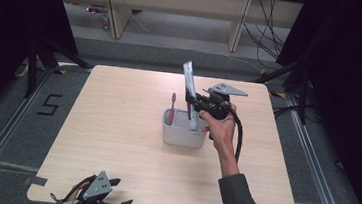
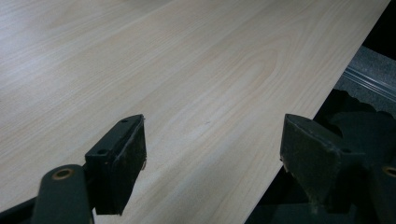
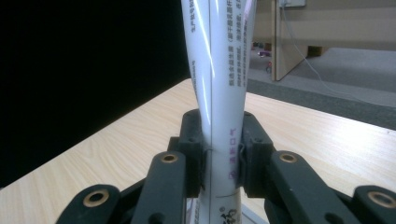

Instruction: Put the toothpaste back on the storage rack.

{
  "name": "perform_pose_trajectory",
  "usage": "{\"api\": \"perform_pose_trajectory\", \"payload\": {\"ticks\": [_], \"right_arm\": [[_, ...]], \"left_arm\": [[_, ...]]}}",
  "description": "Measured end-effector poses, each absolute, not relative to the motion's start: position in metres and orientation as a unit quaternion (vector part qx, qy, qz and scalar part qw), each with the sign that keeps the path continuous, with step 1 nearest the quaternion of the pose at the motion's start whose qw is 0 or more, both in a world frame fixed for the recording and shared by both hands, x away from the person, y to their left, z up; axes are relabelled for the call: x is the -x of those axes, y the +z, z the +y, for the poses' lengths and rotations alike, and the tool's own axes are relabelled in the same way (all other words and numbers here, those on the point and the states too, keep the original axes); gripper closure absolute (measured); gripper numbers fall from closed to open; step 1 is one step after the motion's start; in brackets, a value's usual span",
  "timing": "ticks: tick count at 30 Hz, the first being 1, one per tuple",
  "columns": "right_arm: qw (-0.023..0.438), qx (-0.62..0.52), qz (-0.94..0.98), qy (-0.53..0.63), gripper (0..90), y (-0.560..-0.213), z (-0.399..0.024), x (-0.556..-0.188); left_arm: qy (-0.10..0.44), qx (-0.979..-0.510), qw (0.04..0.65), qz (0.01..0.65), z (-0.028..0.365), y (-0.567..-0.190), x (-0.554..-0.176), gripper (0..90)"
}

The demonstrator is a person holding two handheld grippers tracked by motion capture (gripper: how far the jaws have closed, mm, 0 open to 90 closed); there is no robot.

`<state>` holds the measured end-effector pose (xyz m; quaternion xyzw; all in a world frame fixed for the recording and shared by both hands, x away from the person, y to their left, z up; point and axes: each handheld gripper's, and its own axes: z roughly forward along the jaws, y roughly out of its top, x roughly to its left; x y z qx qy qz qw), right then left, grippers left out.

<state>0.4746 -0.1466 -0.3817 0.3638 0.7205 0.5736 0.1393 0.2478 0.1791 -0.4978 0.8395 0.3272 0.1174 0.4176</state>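
Right gripper (image 1: 192, 101), fingers (image 3: 194, 154) clamped on an upright toothpaste tube (image 3: 219, 93), its lower end in the white holder (image 1: 182, 135) beneath them, beside a pink toothbrush (image 1: 172, 106); upright suits slotting in. Left gripper (image 1: 109, 195) idles, fingers (image 2: 123, 163) wide, empty, over the worktop (image 2: 187, 70).

At a pale wooden table (image 1: 115, 141), a person's right hand (image 1: 221, 128) holds the right gripper (image 1: 195, 102) clamped on a white toothpaste tube (image 1: 189, 80), which stands nearly upright, its lower end in a white holder (image 1: 181, 134) near the table's middle. A pink toothbrush (image 1: 172, 106) stands in the holder's left part. The left gripper (image 1: 121, 194) rests at the table's near left edge.
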Motion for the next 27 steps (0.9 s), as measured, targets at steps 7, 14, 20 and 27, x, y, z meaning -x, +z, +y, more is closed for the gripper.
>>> {"api": "perform_pose_trajectory", "payload": {"ticks": [7,14,20,27], "right_arm": [[0.147,-0.362,0.721,0.572,74.7,-0.387,-0.145,-0.48],[0.142,-0.364,0.725,0.567,74.6,-0.392,-0.142,-0.482],[0.139,-0.365,0.726,0.565,74.6,-0.398,-0.141,-0.482],[0.143,-0.367,0.733,0.555,74.5,-0.406,-0.142,-0.483]], "left_arm": [[0.117,-0.84,0.418,0.326,0.179,-0.498,-0.248,22.2],[0.119,-0.839,0.418,0.327,0.179,-0.498,-0.248,22.2],[0.121,-0.833,0.425,0.333,0.178,-0.499,-0.247,22.2],[0.118,-0.83,0.43,0.334,0.177,-0.5,-0.247,22.2]]}}
